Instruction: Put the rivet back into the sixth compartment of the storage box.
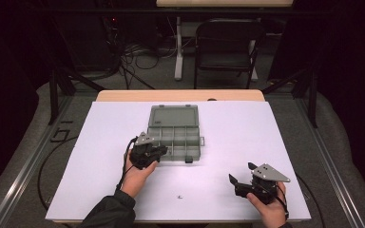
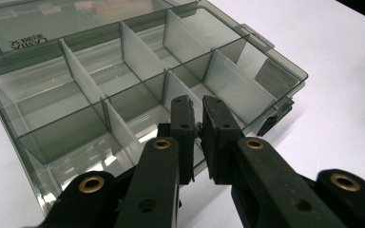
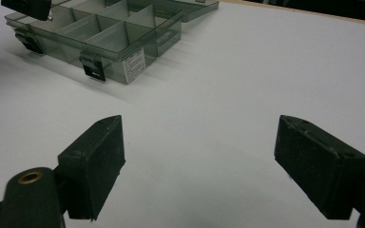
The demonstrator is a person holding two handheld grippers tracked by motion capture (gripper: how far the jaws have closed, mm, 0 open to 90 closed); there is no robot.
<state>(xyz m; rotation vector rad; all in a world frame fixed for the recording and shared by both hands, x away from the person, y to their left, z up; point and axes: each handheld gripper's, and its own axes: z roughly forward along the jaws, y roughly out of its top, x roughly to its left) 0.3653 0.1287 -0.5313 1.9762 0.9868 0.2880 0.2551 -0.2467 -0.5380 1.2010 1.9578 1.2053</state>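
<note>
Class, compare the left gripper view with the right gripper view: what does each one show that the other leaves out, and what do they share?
Left gripper view: the left gripper, jaws nearly shut on what looks like a small metal piece, above the box and its white dividers. Right gripper view: the right gripper, jaws wide open over the table, plus black latches and a white label on the box wall. Shared: the open grey box on the white table.

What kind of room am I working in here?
Probably a lab or recording workspace: a white-topped table in a dark room, loose cables on the floor behind it, and a black folding chair by another desk's leg.
</note>
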